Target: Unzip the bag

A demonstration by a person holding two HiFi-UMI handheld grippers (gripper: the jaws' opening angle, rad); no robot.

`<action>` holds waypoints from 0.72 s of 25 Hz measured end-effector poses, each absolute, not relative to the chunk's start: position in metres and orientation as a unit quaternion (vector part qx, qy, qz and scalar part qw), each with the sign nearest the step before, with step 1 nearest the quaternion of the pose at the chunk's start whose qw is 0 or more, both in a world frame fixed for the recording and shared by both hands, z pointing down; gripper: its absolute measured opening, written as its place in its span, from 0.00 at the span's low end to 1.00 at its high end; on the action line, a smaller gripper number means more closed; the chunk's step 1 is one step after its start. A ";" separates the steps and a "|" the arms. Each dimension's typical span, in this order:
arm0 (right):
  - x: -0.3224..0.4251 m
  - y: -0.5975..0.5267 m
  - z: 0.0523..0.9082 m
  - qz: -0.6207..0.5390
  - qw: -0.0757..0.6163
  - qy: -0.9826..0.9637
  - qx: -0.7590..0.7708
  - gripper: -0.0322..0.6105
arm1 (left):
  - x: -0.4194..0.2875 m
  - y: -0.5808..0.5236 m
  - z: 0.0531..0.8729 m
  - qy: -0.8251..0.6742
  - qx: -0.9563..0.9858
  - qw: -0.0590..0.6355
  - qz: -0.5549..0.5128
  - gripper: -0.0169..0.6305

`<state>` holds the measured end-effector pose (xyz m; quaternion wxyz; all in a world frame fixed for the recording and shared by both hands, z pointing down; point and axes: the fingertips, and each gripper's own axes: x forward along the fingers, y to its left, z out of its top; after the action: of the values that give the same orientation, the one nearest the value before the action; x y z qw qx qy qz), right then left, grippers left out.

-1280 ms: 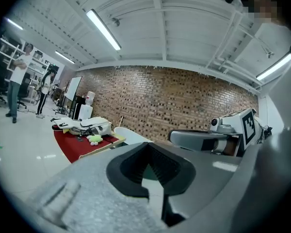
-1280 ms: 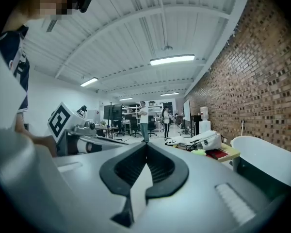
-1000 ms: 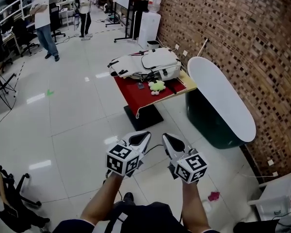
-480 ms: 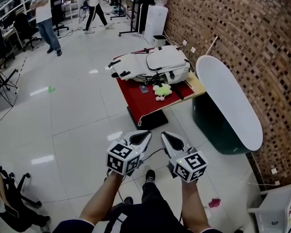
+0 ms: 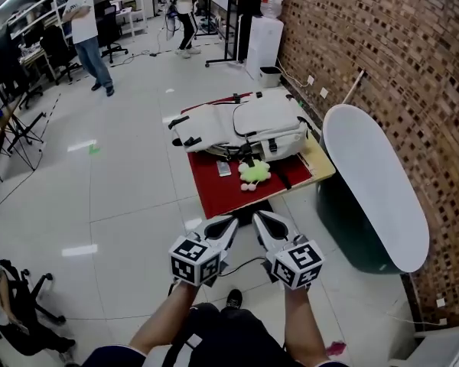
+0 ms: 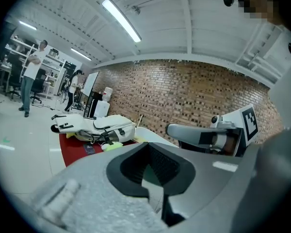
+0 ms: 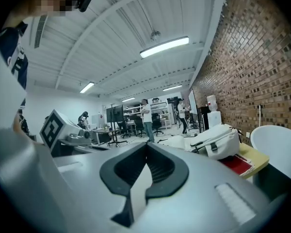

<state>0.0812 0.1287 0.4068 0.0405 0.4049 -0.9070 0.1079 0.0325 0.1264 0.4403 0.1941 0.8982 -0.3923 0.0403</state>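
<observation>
Glossy white tile floor (image 5: 130,205) fills most of my head view, with a brown brick wall (image 5: 398,60) running down the right side. Ahead stands a small square table topped with red cloth (image 5: 214,193). The white fabric backpack (image 5: 252,125) lies flat on it along the far edge, reaching from the far-left corner to the far-right one and overhanging a little at the left. I cannot make out its zip pull from here.

A small yellow-green plush toy (image 5: 254,172) sits between the backpack and the table's near edge, just in front of the bag's dark straps. A small dark flat card (image 5: 224,168) lies just left of the toy. Just beside the table's right edge, a long white oval panel (image 5: 375,182) rests on a dark green base against the wall. A white water dispenser (image 5: 266,40) stands by the wall beyond the table. A person in a white shirt (image 5: 88,29) stands far off at the upper left.

I have both grippers held low, well short of the table's near edge, over the floor. The left gripper (image 5: 228,223) and right gripper (image 5: 262,220) sit side by side, near each other, tips pointing toward the table. Their marker cubes face up at the head camera, with bare forearms behind them. Each gripper's own view shows its jaws closed together with nothing between them.
</observation>
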 end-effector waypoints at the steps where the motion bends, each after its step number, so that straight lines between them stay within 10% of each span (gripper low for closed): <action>1: 0.087 0.121 0.408 0.110 0.039 -0.907 0.404 0.05 | 0.038 0.120 0.442 -0.393 0.898 0.195 0.044 0.03; 18: 0.088 -0.009 0.433 0.123 0.058 -0.902 0.409 0.05 | 0.040 -0.018 0.453 -0.388 0.901 0.188 0.059 0.03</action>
<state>0.0879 -0.0095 0.4326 0.0575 0.4089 -0.9024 0.1232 0.0398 -0.0184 0.4534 0.1878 0.9005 -0.3876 0.0595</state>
